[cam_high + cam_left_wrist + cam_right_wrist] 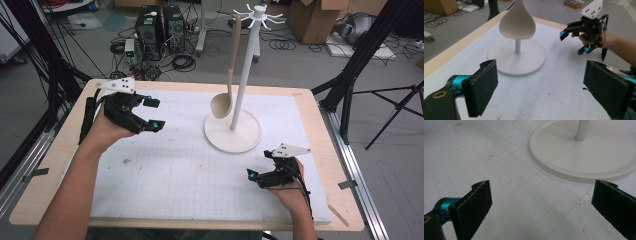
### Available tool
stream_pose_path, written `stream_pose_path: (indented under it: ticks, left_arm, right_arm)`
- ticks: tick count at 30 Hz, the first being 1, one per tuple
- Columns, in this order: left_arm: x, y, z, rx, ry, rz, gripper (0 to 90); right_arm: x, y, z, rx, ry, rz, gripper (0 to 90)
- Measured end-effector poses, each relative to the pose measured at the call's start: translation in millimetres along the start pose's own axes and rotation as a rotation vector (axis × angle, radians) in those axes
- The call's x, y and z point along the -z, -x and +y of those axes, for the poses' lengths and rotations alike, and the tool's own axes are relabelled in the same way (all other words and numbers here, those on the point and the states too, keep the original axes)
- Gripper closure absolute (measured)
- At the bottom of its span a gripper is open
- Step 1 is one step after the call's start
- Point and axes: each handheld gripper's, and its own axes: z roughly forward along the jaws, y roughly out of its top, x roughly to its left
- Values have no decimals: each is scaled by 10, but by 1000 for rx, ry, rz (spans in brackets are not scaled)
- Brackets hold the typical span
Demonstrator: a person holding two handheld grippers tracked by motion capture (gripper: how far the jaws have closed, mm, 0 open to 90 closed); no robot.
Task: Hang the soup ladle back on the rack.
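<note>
Hanging spoon (227,85) on rack (240,100) (both grippers apart, empty).

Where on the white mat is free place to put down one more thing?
The widest bare patch is the near middle of the white mat, between the left tool and the right tool. The far-left corner behind the left tool is also bare. It is crowded around the stand's round base, where the hanging spoon dangles low.

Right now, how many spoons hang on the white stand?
1. A single beige spoon hangs from a hook at the top of the white stand, its bowl low beside the pole, above the round base. The other hooks look empty.
</note>
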Motion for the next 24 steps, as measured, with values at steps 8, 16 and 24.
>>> stream_pose_path:
  ticks: [8,16,24]
  left_arm:
    - [88,61,-370,10,8,32,57]
    - [86,160,-767,20,34,51,17]
    - [92,226,-1079,25,41,71,16]
  right_arm:
    - [-14,5,-4,5,-7,-3,19]
    - [-19,10,-12,-3,-13,-1,19]
    - [-9,19,-10,-11,7,3,19]
